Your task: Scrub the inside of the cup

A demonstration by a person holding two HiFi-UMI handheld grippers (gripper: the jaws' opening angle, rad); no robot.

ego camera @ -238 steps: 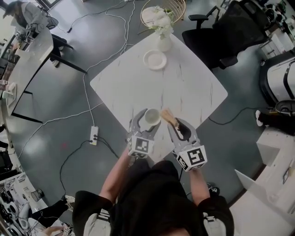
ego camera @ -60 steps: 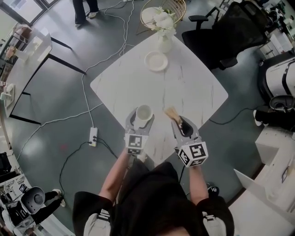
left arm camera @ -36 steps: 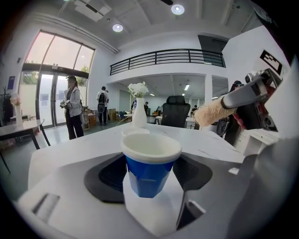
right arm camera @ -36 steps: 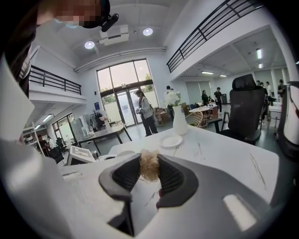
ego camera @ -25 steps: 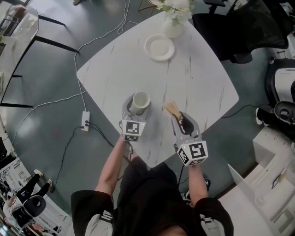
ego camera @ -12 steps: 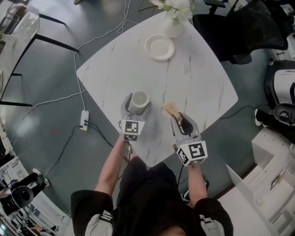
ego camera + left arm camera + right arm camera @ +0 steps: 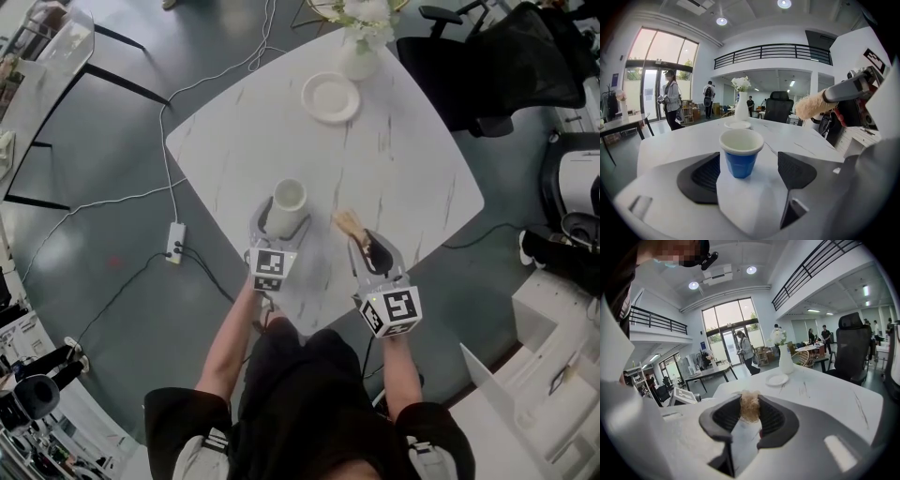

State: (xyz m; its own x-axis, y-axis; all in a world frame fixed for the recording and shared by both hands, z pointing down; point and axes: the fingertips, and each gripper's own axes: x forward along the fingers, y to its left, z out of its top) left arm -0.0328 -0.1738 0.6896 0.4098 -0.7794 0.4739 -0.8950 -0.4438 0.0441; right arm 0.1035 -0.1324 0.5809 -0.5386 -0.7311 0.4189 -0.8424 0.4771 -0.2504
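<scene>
The person stands at the near corner of a white, grey-veined square table [image 7: 403, 159] with a gripper in each hand, both reaching in over that corner. The small blue cup with a white inside and a white rim [image 7: 287, 199] [image 7: 740, 152] stands upright on the tabletop, close to the near left edge and not far in from the near corner. It sits between the jaws of the left gripper [image 7: 281, 225] [image 7: 749, 174], which have just been opening and now stand wide. From that gripper's own view there is clear tabletop between the cup and the right-hand pad, while the left-hand pad is close beside the cup but does not seem to press on it, so the cup stands on its own. The right gripper [image 7: 368, 246] [image 7: 750, 416] is just to the right, apart from the cup, with its jaws closed tight on a brush with a tuft of pale tan bristles [image 7: 349, 223] [image 7: 813, 104] [image 7: 750, 405]. The tuft sticks out past the jaw tips and hangs above the tabletop, level with the cup and a little to its right. Towards the far corner lies a round white saucer [image 7: 330, 97], and right at that corner stands a white vase holding white flowers [image 7: 358, 58].
</scene>
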